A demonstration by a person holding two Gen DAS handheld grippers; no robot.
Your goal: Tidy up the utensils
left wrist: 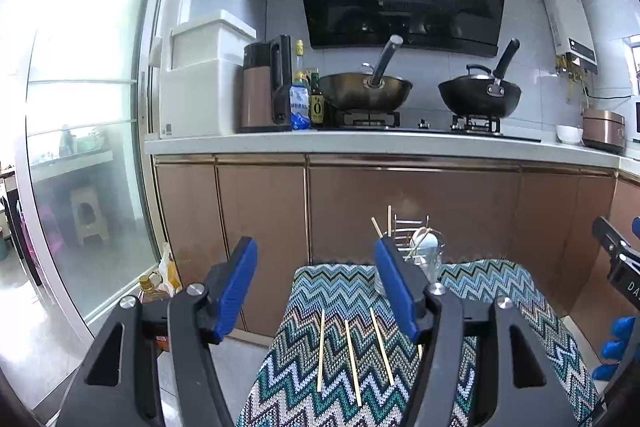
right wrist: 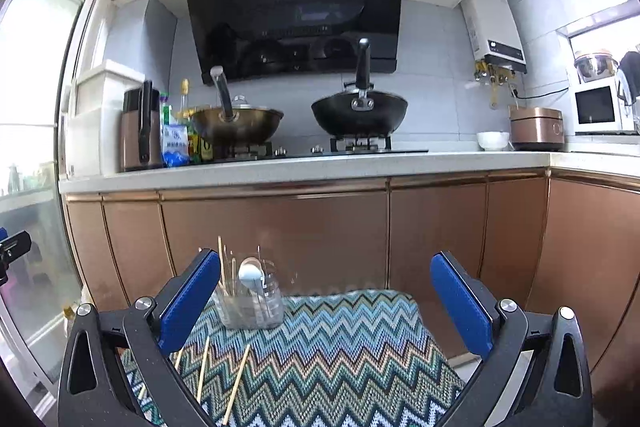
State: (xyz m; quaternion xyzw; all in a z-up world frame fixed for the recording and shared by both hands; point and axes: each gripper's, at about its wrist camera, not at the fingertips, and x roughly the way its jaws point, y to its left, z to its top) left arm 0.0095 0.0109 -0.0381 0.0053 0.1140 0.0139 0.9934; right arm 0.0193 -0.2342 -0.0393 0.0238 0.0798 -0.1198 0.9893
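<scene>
Three wooden chopsticks [left wrist: 352,359] lie side by side on a zigzag-patterned cloth [left wrist: 340,291]; they also show in the right wrist view [right wrist: 236,383]. A clear holder [right wrist: 250,307] at the cloth's far edge holds upright chopsticks and a white spoon [right wrist: 250,271]; it also shows in the left wrist view [left wrist: 424,251]. My left gripper [left wrist: 316,263] is open and empty, above the loose chopsticks. My right gripper [right wrist: 326,291] is open and empty, to the right of the holder.
Copper cabinet doors [right wrist: 280,227] stand just behind the cloth-covered surface. The counter [right wrist: 320,163] above carries two woks, bottles, a kettle, a white bowl and a rice cooker. A glass sliding door [left wrist: 80,107] is at the left, with an oil bottle [left wrist: 150,287] on the floor.
</scene>
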